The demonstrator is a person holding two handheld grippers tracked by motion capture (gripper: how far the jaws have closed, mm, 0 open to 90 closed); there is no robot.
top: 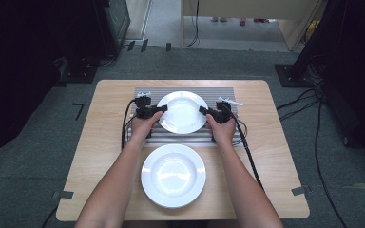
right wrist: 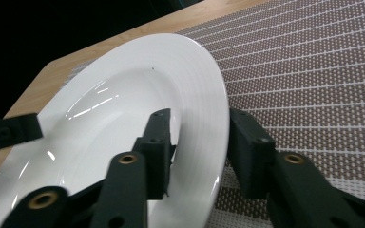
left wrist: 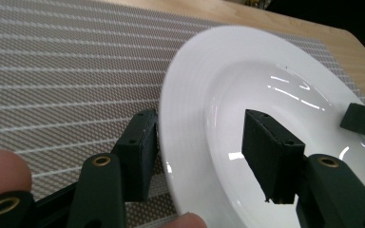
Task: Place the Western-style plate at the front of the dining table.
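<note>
Gripping opposite edges of a white plate [top: 182,112], the two grippers work together over a striped placemat [top: 147,137] at the far half of a wooden table [top: 100,142]. In the high view the left gripper [top: 161,109] meets the plate's left rim and the right gripper [top: 202,110] meets its right rim, each held in one of the person's hands.

From the left gripper view, the rim of that plate [left wrist: 190,118] runs between the two black jaws, one jaw under the outer edge and the other over the inner slope of the dish, though a gap shows between the inner jaw and the rim, so I cannot tell whether it is clamped. The right gripper view shows its own jaws set closely on either side of the rim [right wrist: 204,118], apparently clamped on it, with the tip of the other gripper at the far side of the dish. The plate appears tilted against the mat in both gripper views.

A second white plate [top: 173,175] lies flat on bare wood nearer the person, just beside the placemat's near edge and between the forearms
</note>
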